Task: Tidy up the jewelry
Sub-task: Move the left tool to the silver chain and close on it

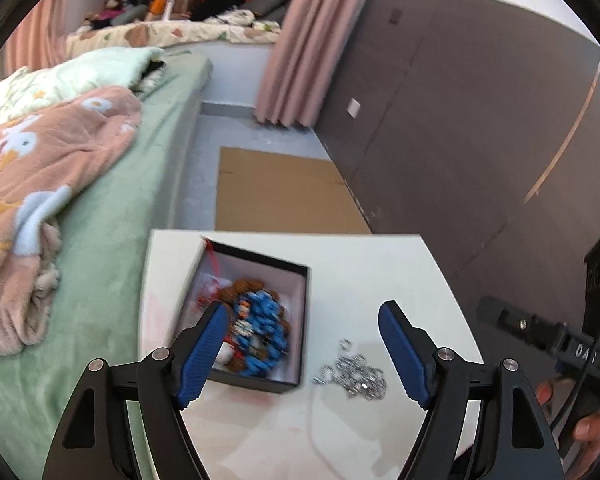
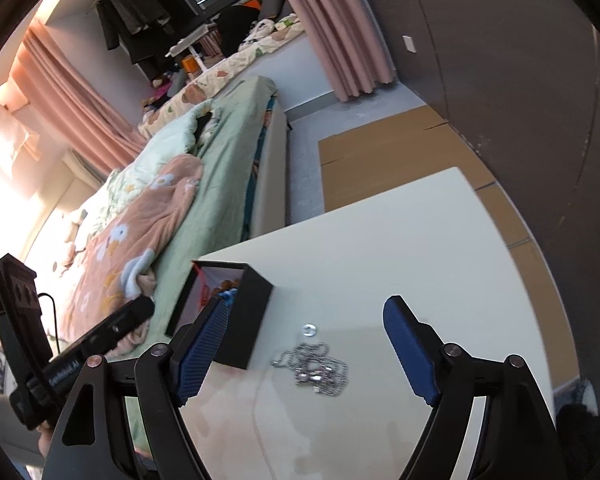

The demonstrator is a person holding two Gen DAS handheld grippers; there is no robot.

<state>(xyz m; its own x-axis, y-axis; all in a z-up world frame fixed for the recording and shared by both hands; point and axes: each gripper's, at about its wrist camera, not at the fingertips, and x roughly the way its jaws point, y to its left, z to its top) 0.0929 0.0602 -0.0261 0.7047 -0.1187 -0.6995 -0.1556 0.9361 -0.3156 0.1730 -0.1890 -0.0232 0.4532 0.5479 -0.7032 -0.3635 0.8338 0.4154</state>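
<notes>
- The left gripper (image 1: 304, 354) hangs above the table with its blue pads set wide apart and nothing between them. Its left pad shows against the near edge of the black box (image 1: 256, 312), though whether it touches the box cannot be told.
- The right gripper (image 2: 306, 354) is likewise spread wide and empty, looking down just to the right of the box.
- The silver chain (image 2: 318, 368) lies in a loose heap on the table just to the right of the box, clear of its wall. A small silver ring (image 2: 310, 330) sits a little beyond the chain, also to the right of the box and apart from it.
- Inside the box there is already a pile of beaded pieces (image 1: 260, 336) — blue and brown strands, blurred, with something red toward the far corner.
- Judged from this, the job looks partly done: the beaded pieces are in the box, while the chain and the ring remain outside it.
- The white table (image 2: 400, 240) is bare beyond the box, apart from faint pinkish marks near its front.
- Left of the box is a bed with a green sheet (image 1: 140, 208) and a pink duck-print blanket (image 1: 48, 184); beyond it flat cardboard (image 1: 284, 192) lies on the floor — past that, pink curtains (image 1: 300, 48) and a dark wall.
</notes>
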